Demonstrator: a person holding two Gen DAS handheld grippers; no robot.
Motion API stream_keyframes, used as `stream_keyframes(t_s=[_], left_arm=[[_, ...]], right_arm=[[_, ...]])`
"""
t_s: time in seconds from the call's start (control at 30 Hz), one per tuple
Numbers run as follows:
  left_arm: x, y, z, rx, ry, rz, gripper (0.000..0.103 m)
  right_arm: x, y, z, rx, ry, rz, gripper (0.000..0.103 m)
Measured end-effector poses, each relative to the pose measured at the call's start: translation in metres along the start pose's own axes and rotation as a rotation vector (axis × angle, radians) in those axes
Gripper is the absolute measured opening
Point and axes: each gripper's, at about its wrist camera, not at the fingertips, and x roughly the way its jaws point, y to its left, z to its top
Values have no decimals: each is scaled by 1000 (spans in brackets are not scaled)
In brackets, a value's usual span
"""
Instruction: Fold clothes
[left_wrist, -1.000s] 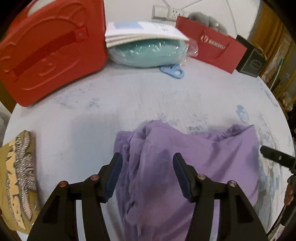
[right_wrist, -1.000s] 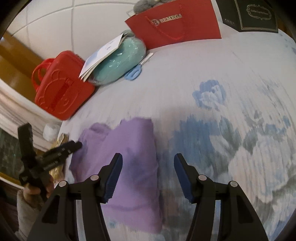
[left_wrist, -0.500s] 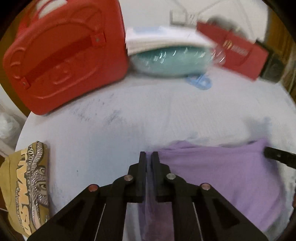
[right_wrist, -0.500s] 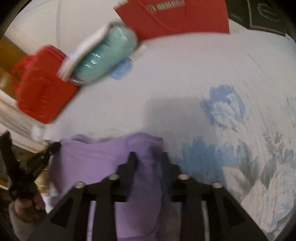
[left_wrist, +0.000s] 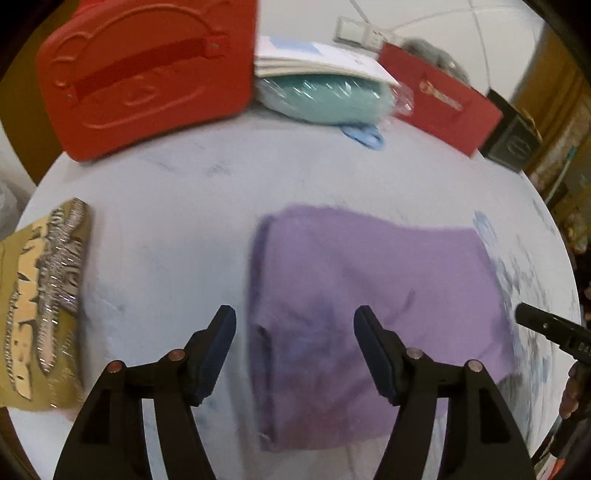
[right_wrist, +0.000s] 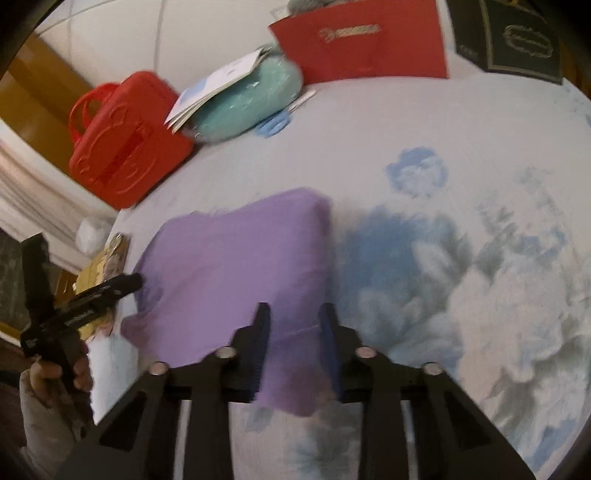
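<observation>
**Purple garment flat on the desk, our two grippers over its near edge**

In the left wrist view, we hold the left gripper (left_wrist: 294, 325) pitched steeply down over the near left part of the purple garment (left_wrist: 369, 306). Its fingers (left_wrist: 216, 347) are spread and opening, with nothing pinched between them; the cloth lies below the gap, folded into a rough rectangle on the pale floral desk (left_wrist: 166, 221). To the far right of this view the tip of the right gripper (left_wrist: 550, 328) juts in beside the garment's right edge, with part of our hand below it. At the back of the desk stand a red bear-embossed case (left_wrist: 147, 74), a teal cushion in plastic wrap (left_wrist: 325, 96) with booklets (left_wrist: 317, 59) on top, blue scissors (left_wrist: 364, 134) and a red paper bag (left_wrist: 443, 107). An olive garment with silver lettering (left_wrist: 44, 295) lies at the left edge.

In the right wrist view, the right gripper (right_wrist: 293, 317) also points steeply down, over the garment's (right_wrist: 229, 266) near right corner. Its fingers (right_wrist: 260, 350) stand narrow and are closing, with purple cloth between them; whether the pads already press on it we cannot tell. At the left of this view our left hand (right_wrist: 59, 373), sleeve at the wrist, holds the left gripper (right_wrist: 107, 291) by the garment's left side.
</observation>
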Motion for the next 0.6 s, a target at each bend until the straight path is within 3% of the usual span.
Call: stream_keyframes(t_s=[0.03, 0.07, 0.1, 0.23, 0.33, 0.43, 0.5, 0.53, 0.6], left_arm=[[5, -3, 0, 15, 3, 10, 46], [12, -7, -2, 36, 13, 36, 14], [19, -7, -4, 46, 34, 72, 4], [25, 0, -6, 42, 33, 126, 4], [22, 10, -6, 4, 30, 129, 9], [8, 17, -14, -40, 29, 114, 17], [-8, 20, -25, -68, 20, 76, 54], [-16, 21, -31, -79, 16, 54, 60], [-25, 17, -41, -84, 8, 23, 62]], right_arm=[[3, 5, -3, -19, -1, 8, 16], [7, 10, -5, -35, 5, 12, 11], [14, 13, -6, -33, 25, 17, 6], [27, 10, -20, -29, 98, -24, 2], [28, -3, -35, 0, 137, -57, 0], [15, -7, -43, 7, 117, -51, 0], [3, -6, -47, 7, 83, -45, 4], [-5, -5, -47, 7, 58, -41, 7], [-13, -3, -46, 5, 22, -37, 22]])
